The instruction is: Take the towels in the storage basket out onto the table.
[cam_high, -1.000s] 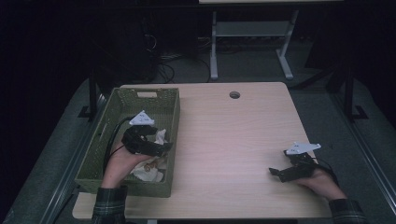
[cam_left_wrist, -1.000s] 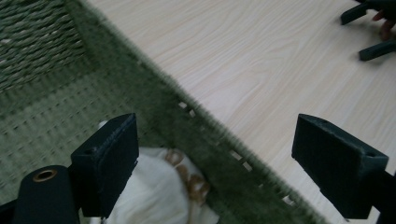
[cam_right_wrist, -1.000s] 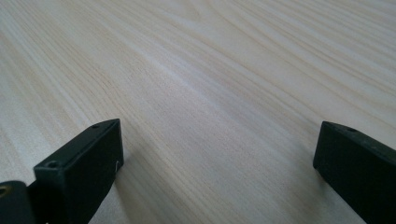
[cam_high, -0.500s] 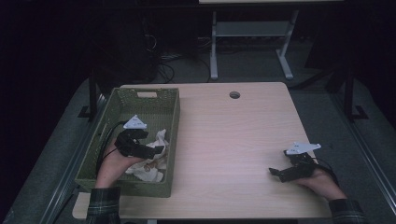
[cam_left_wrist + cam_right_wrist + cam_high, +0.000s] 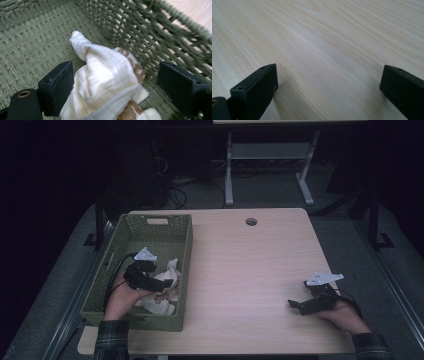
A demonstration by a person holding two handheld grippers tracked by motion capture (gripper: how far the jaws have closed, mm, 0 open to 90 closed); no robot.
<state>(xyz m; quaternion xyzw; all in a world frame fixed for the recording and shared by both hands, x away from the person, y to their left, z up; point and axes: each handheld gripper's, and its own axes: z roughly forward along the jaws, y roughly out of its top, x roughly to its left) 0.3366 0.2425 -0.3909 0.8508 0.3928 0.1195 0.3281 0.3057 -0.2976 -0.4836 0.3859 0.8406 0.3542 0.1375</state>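
Observation:
A cream cloth with brown patches [image 5: 165, 287] [image 5: 105, 85] lies crumpled inside the green woven basket [image 5: 157, 221] [image 5: 30, 37], near its right wall. My left gripper [image 5: 157, 285] [image 5: 116, 87] is down in the basket, open, its jaws standing either side of the cloth's raised fold. My right gripper [image 5: 296, 305] [image 5: 329, 87] rests low on the bare wooden table [image 5: 250, 265] [image 5: 324, 37] at the near right, open, with nothing between its jaws.
The basket stands along the table's left side, its far rim with a handle slot. A round cable hole [image 5: 251, 221] sits near the table's far edge. Dark floor, cables and a white stand's legs [image 5: 230, 190] lie beyond the table.
My left gripper has drawn back toward the basket's near left and dropped lower over the cloth. The right gripper has stayed put.

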